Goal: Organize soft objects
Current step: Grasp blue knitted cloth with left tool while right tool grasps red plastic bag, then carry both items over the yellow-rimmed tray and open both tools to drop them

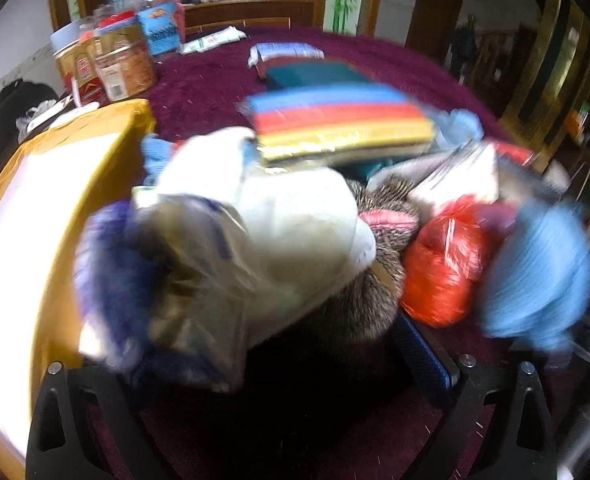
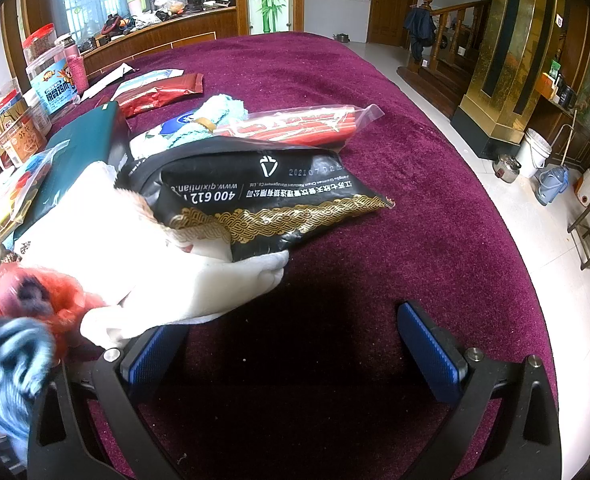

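Both grippers stand spread wide with nothing between the pads. Seen from the right wrist, the right gripper (image 2: 293, 344) occupies the bottom of the frame, its blue ribbed pads (image 2: 431, 350) well apart over bare maroon table cover (image 2: 415, 208). Seen from the left wrist, the left gripper (image 1: 255, 376) occupies the bottom edge; one blue pad (image 1: 427, 356) shows at lower right, and the other is hidden behind the pile.

Largest item: the maroon cover fills most of both views. Next, a yellow-edged flat package (image 1: 35, 208) runs down the left side of the left wrist view.

The soft objects lie heaped at the centre of the left wrist view, blurred by motion. A white cloth bundle (image 1: 295, 216) sits at the centre, with a clear plastic bag (image 1: 191, 272) holding dark blue material at its lower left. A brown knitted piece (image 1: 379, 256) with a pink band lies just right of the white bundle. A red-orange bagged item (image 1: 443, 268) and a light blue woolly item (image 1: 543, 264) lie at the right. A rainbow-striped pack (image 1: 339, 120) rests above the heap, with a teal flat item (image 1: 315, 74) beyond it.

In the right wrist view, a black printed bag (image 2: 271, 196) lies across the centre, overlapping a white cloth (image 2: 135, 264) at centre left. A clear zip bag of red contents (image 2: 295, 128) lies above it. Snack jars (image 2: 51, 80) stand at upper left.
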Tool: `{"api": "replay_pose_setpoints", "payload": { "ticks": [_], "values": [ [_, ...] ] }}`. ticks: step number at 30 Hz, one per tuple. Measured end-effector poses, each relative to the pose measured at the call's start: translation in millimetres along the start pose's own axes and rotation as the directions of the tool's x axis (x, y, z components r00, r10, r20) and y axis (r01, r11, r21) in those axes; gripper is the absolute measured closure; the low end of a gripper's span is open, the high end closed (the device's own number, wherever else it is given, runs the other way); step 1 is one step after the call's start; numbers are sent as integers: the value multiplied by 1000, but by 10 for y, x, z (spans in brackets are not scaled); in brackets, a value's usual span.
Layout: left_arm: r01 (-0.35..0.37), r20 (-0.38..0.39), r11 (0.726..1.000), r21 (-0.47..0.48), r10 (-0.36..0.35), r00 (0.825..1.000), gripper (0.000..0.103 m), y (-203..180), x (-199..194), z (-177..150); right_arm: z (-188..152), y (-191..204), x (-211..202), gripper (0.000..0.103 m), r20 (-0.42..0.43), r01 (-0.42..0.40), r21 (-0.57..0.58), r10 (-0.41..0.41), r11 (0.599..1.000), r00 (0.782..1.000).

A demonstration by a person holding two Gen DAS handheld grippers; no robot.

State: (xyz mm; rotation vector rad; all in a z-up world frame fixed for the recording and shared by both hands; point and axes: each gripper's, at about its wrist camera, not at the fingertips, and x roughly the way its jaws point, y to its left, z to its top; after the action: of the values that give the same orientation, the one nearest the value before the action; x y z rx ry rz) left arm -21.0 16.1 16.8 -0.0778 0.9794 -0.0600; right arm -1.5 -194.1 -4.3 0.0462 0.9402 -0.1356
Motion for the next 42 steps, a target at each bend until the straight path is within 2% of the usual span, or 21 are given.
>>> {"api": "replay_pose_setpoints", "payload": {
  "ticks": [3, 4, 7, 11, 14, 16, 19, 21, 23, 25, 26, 27, 29, 30, 33, 38, 40, 41, 42],
  "values": [
    [22, 99, 1000, 6, -22, 995, 2, 111, -346, -62, 6, 6, 3, 0, 0, 0, -3, 0, 1000, 1000],
    [27, 163, 1000, 15, -29, 986, 2, 183, -538, -95, 8, 7, 4, 0, -1, 0, -8, 0, 1000, 1000],
    [27, 285, 999, 22, -32, 958, 1, 425, -917, -176, 23, -16, 7, 0, -8, -39, -43, 39, 998, 999],
    [64, 375, 998, 1, -60, 925, 1, 811, -1155, -318, 58, -32, 0, 0, -49, -84, -67, 81, 994, 996],
    [47, 397, 999, 11, -48, 917, 1, 933, -1231, -460, 62, -19, 7, 0, -66, -59, -73, 54, 996, 996],
    [39, 385, 999, 28, -47, 922, 1, 868, -1233, -520, 74, 0, 17, 0, -75, -43, -58, 38, 997, 996],
    [52, 331, 997, 65, -71, 941, 1, 691, -1199, -567, 65, -9, 8, 0, -72, -51, -64, 46, 997, 996],
    [71, 305, 994, 84, -94, 948, 1, 580, -1151, -588, 48, -69, -98, 19, -37, -60, -49, 58, 997, 998],
    [103, 276, 988, 117, -132, 952, 1, 453, -1101, -616, 41, -184, -353, 20, 53, -119, -7, 119, 993, 991],
    [138, 246, 979, 148, -172, 954, 1, 318, -1035, -639, -7, -316, -707, 18, 204, -185, 21, 177, 982, 963],
    [152, 230, 975, 163, -187, 955, 1, 252, -992, -647, -65, -402, -875, 7, 287, -245, 30, 227, 969, 931],
    [158, 220, 972, 172, -194, 956, 1, 204, -960, -663, -103, -473, -943, 0, 299, -305, 41, 280, 951, 912],
    [168, 185, 967, 189, -203, 962, 1, 53, -844, -648, -118, -516, -918, 0, 215, -353, 44, 336, 935, 917],
    [171, 177, 966, 192, -206, 962, 1, 20, -816, -646, -159, -523, -920, 1, 199, -353, 35, 339, 935, 919],
    [156, 146, 961, 229, -192, 970, 1, -186, -681, -605, -293, -515, -962, 1, 198, -313, -10, 309, 950, 930],
    [132, 108, 942, 308, -172, 979, 2, -557, -470, -584, -394, -444, -1011, 2, 186, -297, -58, 303, 953, 935],
    [151, 69, 926, 346, -185, 980, 11, -699, -376, -617, -435, -433, -1055, 2, 184, -296, -61, 302, 953, 935],
    [195, 35, 916, 350, -221, 975, 35, -737, -339, -630, -418, -419, -1035, 3, 179, -298, -62, 305, 952, 936],
    [258, -9, 902, 347, -272, 962, 69, -756, -313, -635, -422, -413, -1029, 3, 170, -305, -64, 312, 950, 935]
  ]
}}
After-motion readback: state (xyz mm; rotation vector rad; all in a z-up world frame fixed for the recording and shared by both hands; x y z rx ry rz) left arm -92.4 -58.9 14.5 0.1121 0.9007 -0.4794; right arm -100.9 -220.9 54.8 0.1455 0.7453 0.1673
